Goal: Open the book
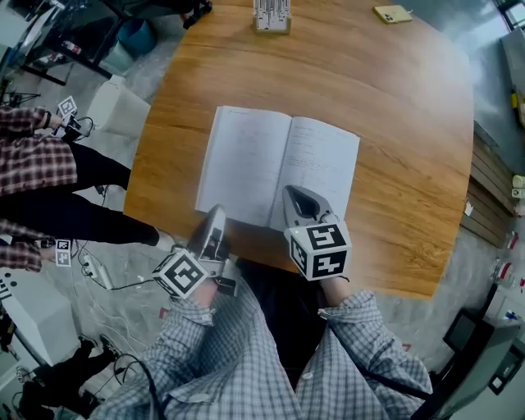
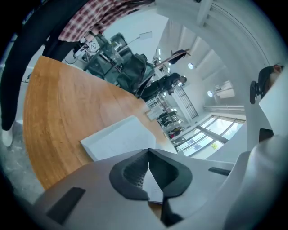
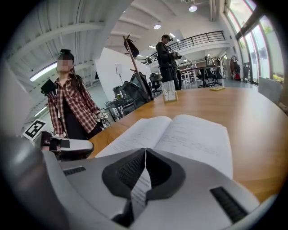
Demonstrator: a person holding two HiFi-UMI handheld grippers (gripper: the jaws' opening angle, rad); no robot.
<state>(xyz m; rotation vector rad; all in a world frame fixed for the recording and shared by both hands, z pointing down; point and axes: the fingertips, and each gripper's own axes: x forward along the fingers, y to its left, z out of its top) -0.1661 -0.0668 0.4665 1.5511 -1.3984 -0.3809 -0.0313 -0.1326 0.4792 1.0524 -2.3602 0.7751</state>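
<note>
The book (image 1: 279, 168) lies open and flat on the wooden table (image 1: 402, 123), with white printed pages left and right of the spine. My left gripper (image 1: 216, 213) hovers at the near left corner of the book (image 2: 118, 140), by the table's front edge. In its own view the left gripper (image 2: 149, 151) is shut, tips together, with only white page showing behind the pads. My right gripper (image 1: 292, 192) sits over the near edge of the right page. There the right gripper (image 3: 145, 151) is also shut, tips touching, and the open book (image 3: 184, 134) spreads out beyond it.
A small card stand (image 1: 271, 16) and a yellow pad (image 1: 393, 13) sit at the table's far edge. A person in a plaid shirt (image 1: 33, 156) stands left of the table, holding marker-cube tools. Cables and a power strip (image 1: 94, 271) lie on the floor at lower left.
</note>
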